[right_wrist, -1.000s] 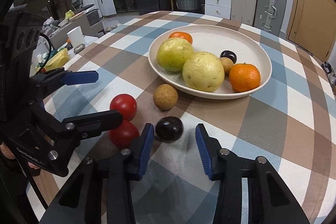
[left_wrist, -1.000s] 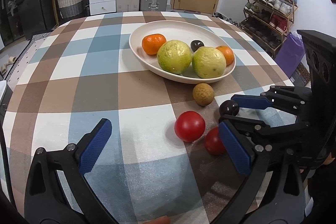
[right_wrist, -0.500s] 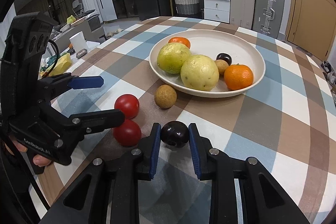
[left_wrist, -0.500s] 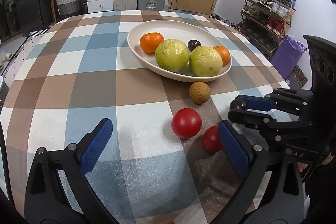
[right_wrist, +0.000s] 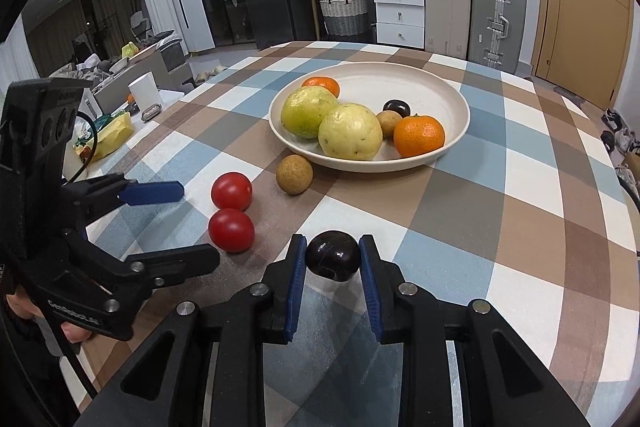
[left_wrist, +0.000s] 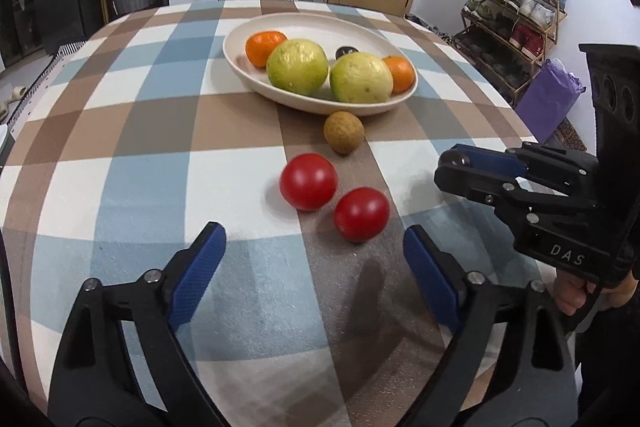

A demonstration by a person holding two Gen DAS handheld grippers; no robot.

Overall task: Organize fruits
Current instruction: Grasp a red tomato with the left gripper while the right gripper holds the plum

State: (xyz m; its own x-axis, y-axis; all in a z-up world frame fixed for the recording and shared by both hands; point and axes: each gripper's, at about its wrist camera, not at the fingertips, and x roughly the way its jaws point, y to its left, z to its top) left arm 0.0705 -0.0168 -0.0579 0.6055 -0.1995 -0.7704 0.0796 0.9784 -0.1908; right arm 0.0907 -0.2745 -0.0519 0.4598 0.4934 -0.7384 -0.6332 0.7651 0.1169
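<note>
My right gripper (right_wrist: 333, 259) is shut on a dark plum (right_wrist: 333, 255) and holds it above the checked tablecloth; it shows at the right of the left wrist view (left_wrist: 454, 167). My left gripper (left_wrist: 312, 259) is open and empty, just behind two red tomatoes (left_wrist: 308, 181) (left_wrist: 361, 214). A brown round fruit (left_wrist: 343, 132) lies in front of the cream bowl (left_wrist: 320, 101). The bowl (right_wrist: 448, 95) holds two yellow-green guavas (right_wrist: 350, 131), two oranges (right_wrist: 419, 135), a dark plum (right_wrist: 396, 107) and a small brown fruit (right_wrist: 389, 123).
The table edge runs close on the right in the left wrist view, with a shoe rack (left_wrist: 516, 23) and purple bag (left_wrist: 550, 99) beyond. A side table with a white cup (right_wrist: 144, 93) stands left of the table. Drawers and suitcases (right_wrist: 496, 15) stand behind.
My right gripper closed on the dark plum and lifted it off the cloth, drawing back. My left gripper pulled back slightly, still open.
</note>
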